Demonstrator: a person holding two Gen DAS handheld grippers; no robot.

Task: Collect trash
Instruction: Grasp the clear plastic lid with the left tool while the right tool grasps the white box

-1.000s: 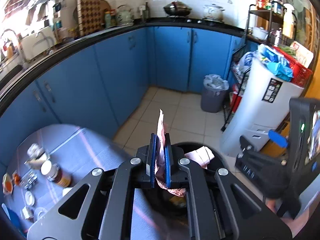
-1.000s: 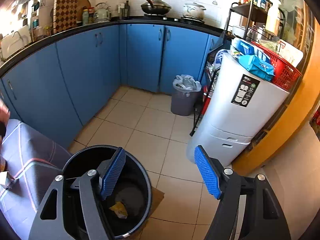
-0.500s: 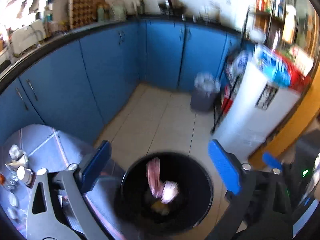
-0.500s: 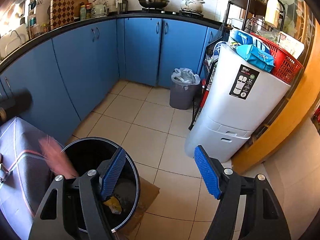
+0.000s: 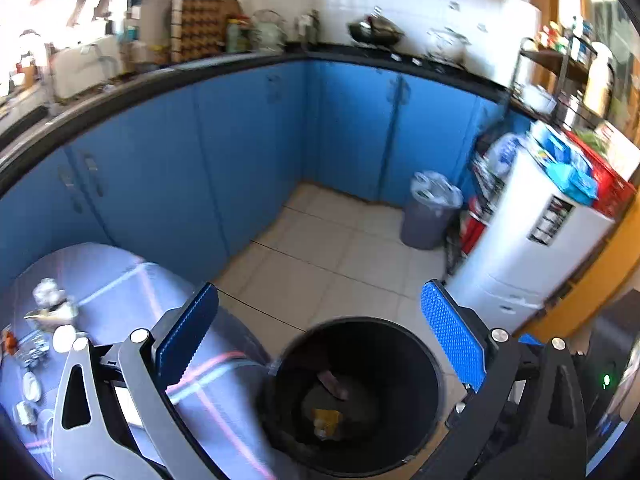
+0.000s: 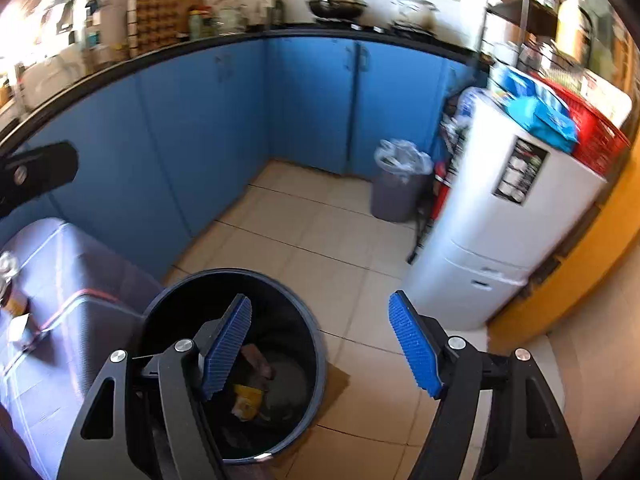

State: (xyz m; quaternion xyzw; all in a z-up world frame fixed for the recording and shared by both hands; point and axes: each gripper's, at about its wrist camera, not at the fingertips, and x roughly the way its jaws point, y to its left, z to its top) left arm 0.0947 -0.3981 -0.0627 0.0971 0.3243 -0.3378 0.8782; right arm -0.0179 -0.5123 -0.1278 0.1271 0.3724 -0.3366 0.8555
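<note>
left gripper jaws released, empty; remaining trash on surface far left of jaws; black bin below-right; right gripper released, farther.

Below my left gripper the black bin is showing a smooth, slightly glossy plastic wall, with a crumpled yellow wrapper lying dull at its bottom. My blue pads are looking rubbery and finely dimpled, set on matt black plastic with shiny metal screws. To my left the bench is wearing a purple cloth that is catching the light in a soft sheen. Beyond my right gripper the floor tiles are gleaming smooth and cream, and brown cardboard under the bin is looking flat and matt.
</note>
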